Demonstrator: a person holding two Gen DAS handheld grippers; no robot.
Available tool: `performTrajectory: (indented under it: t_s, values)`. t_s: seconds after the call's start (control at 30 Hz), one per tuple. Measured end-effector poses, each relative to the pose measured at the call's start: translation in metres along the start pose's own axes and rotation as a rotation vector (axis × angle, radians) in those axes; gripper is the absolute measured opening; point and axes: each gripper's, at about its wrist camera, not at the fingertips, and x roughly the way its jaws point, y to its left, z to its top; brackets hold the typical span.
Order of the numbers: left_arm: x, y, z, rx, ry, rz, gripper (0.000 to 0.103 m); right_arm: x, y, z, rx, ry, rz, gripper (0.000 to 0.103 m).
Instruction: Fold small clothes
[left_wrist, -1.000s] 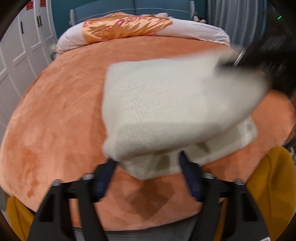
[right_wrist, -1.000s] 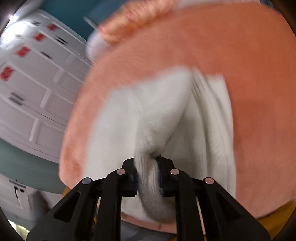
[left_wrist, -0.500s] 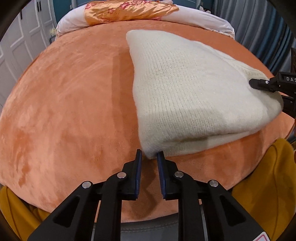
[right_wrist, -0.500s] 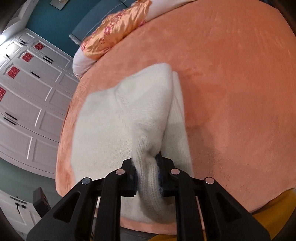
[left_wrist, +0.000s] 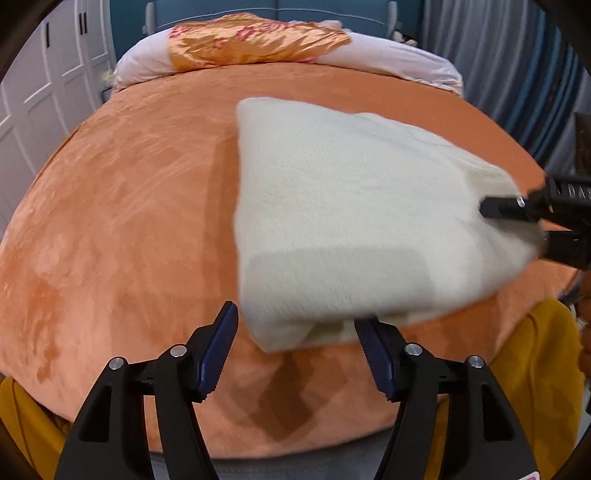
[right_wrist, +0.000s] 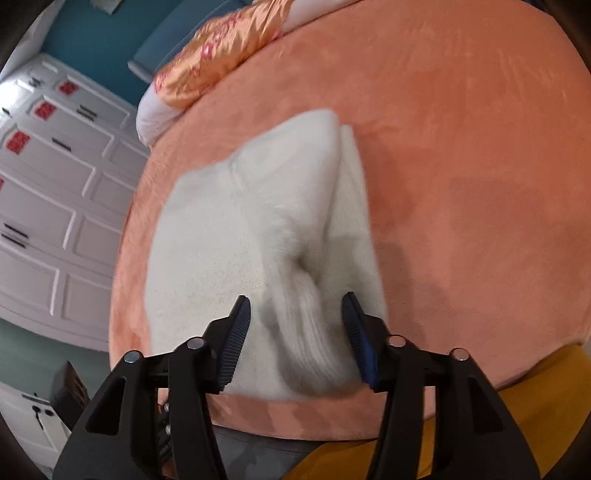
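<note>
A cream, fuzzy knitted garment (left_wrist: 351, 221), folded into a thick rectangle, lies on an orange plush bedspread (left_wrist: 129, 221). The left gripper (left_wrist: 295, 343) has just been opening, jaws wide at its near corner. The right gripper (right_wrist: 295, 325) stands wide around a bunched edge, pads apart from it.

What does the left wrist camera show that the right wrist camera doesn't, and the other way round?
Only the left wrist view shows the blue-grey curtains beside the bed. Only the right wrist view shows the red squares on the white wardrobe doors, and a bunched ridge in the knitwear. Both show the folded cream sweater lying on the orange bedspread, with the shiny orange cloth at the head of the bed.
</note>
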Motion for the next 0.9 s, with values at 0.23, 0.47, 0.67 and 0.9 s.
performTrajectory:
  t_s: [0.23,0.47,0.67,0.9]
  values:
    - [-0.016,0.024,0.006,-0.066,0.0,-0.057,0.013,-0.096,0.053,0.025,-0.104,-0.255,0.291,0.006]
    - [0.01,0.017,-0.009,-0.027,0.049,0.011,0.012,0.001,-0.041,-0.016,0.013,-0.059,-0.014,0.006]
    - [-0.014,0.017,-0.007,-0.032,0.055,-0.024,0.013,-0.013,-0.022,-0.011,-0.07,-0.056,-0.083,0.01]
    - [-0.084,0.017,-0.004,0.016,-0.08,-0.057,0.012,-0.059,0.001,-0.019,-0.119,-0.169,-0.161,0.016]
